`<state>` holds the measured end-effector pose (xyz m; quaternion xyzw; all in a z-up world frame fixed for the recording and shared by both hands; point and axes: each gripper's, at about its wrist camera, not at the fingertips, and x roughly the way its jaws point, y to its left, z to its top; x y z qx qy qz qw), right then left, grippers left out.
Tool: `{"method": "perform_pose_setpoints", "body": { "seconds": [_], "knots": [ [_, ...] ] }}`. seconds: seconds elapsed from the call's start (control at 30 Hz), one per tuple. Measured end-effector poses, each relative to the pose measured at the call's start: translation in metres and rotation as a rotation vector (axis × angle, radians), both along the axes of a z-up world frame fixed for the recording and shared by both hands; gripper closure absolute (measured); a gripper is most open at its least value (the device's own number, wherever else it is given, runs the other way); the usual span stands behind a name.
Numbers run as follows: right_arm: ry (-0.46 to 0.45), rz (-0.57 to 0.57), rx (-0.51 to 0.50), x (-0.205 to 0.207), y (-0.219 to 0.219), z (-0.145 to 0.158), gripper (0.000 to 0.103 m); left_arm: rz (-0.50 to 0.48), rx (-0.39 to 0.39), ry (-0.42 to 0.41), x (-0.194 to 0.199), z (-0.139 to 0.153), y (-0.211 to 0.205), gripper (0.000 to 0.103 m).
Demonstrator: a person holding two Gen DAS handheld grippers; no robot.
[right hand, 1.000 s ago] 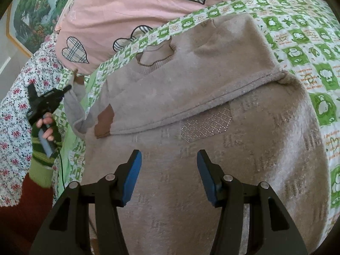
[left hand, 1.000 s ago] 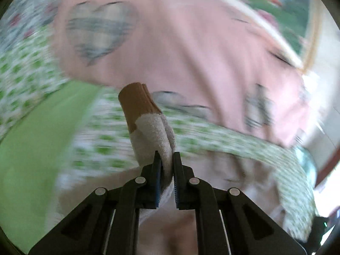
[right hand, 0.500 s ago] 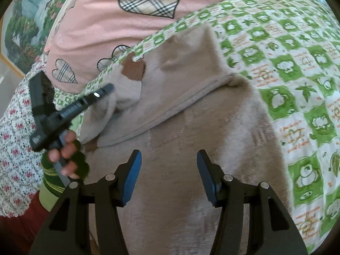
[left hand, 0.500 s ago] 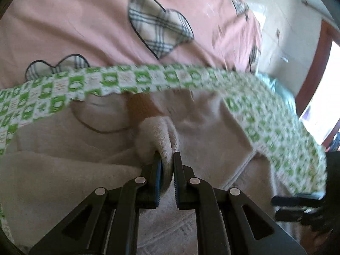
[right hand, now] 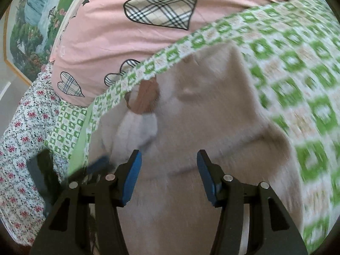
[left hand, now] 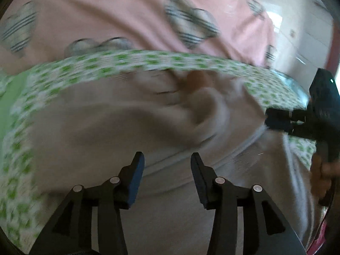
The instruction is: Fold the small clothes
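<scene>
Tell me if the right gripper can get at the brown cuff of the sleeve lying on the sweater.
Probably yes: the right gripper is open, and the brown cuff lies uncovered ahead on the sweater.

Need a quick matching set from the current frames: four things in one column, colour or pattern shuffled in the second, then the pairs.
Things:
1. sweater
2. sleeve cuff
3. pillow
4. bedsheet

Colour or pattern:
A. pink with plaid hearts
B. green and white checks
C. beige
D. rust brown

Pairs: 1-C, 2-D, 3-A, 4-B
</scene>
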<state>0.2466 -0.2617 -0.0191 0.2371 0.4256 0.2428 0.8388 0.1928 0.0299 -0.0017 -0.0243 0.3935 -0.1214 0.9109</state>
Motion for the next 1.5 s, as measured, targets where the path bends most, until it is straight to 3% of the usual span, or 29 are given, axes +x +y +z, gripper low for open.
{"method": "perform_pose_setpoints", "body": {
  "seconds": [0.2,0.37,0.5,0.53,0.57,0.6,0.77,0.83,0.93,1.07,1.13,1.2,1.23,1.27,1.4,1.43,1.47,1.5],
  "knots": [
    [0.020,0.016,0.056,0.049,0.019,-0.007,0.047,0.270,0.009,0.050,-0.027,-0.017,0.087,0.056],
    [0.092,0.013,0.149,0.080,0.027,-0.028,0.047,0.393,0.025,0.107,-0.031,-0.034,0.126,0.056],
    [0.089,0.038,0.200,0.090,0.040,-0.029,0.050,0.439,-0.002,0.135,-0.025,-0.041,0.138,0.056],
    [0.084,0.044,0.185,0.091,0.044,-0.028,0.065,0.444,0.003,0.134,-0.021,-0.041,0.139,0.056],
    [0.083,0.054,0.156,0.092,0.049,-0.025,0.089,0.450,0.011,0.133,-0.019,-0.041,0.139,0.056],
    [0.074,0.058,0.145,0.090,0.051,-0.021,0.092,0.455,0.017,0.135,-0.015,-0.041,0.139,0.056],
    [-0.200,0.012,0.181,0.044,0.020,0.041,0.093,0.491,0.016,0.138,-0.004,-0.041,0.139,0.056],
    [-0.212,-0.044,0.196,0.031,0.000,0.040,0.093,0.506,0.013,0.138,-0.007,-0.044,0.139,0.055],
    [-0.096,-0.117,0.096,0.028,-0.016,0.008,0.093,0.513,0.008,0.134,-0.008,-0.044,0.137,0.054],
    [0.059,-0.135,0.074,0.030,-0.022,-0.038,0.090,0.518,0.003,0.138,-0.009,-0.044,0.136,0.055],
    [0.082,-0.152,0.091,0.028,-0.025,-0.044,0.089,0.521,-0.010,0.138,-0.010,-0.044,0.137,0.054],
    [0.068,-0.171,0.113,0.026,-0.029,-0.040,0.074,0.522,-0.026,0.138,-0.010,-0.044,0.139,0.054],
    [0.047,-0.188,0.111,0.025,-0.032,-0.037,0.059,0.525,-0.039,0.137,-0.010,-0.045,0.141,0.054],
    [0.025,-0.197,0.115,0.024,-0.035,-0.034,0.049,0.527,-0.051,0.136,-0.011,-0.045,0.142,0.054],
    [0.027,-0.173,0.060,0.034,-0.027,-0.032,0.049,0.529,-0.056,0.134,-0.011,-0.046,0.142,0.054],
    [0.030,-0.150,0.036,0.037,-0.024,-0.032,0.055,0.530,-0.053,0.133,-0.011,-0.046,0.142,0.054],
    [0.030,-0.114,-0.008,0.040,-0.017,-0.030,0.076,0.532,-0.054,0.133,-0.011,-0.046,0.143,0.054],
    [0.021,-0.100,-0.035,0.040,-0.013,-0.026,0.089,0.532,-0.059,0.132,-0.012,-0.046,0.143,0.054]
  ]
}}
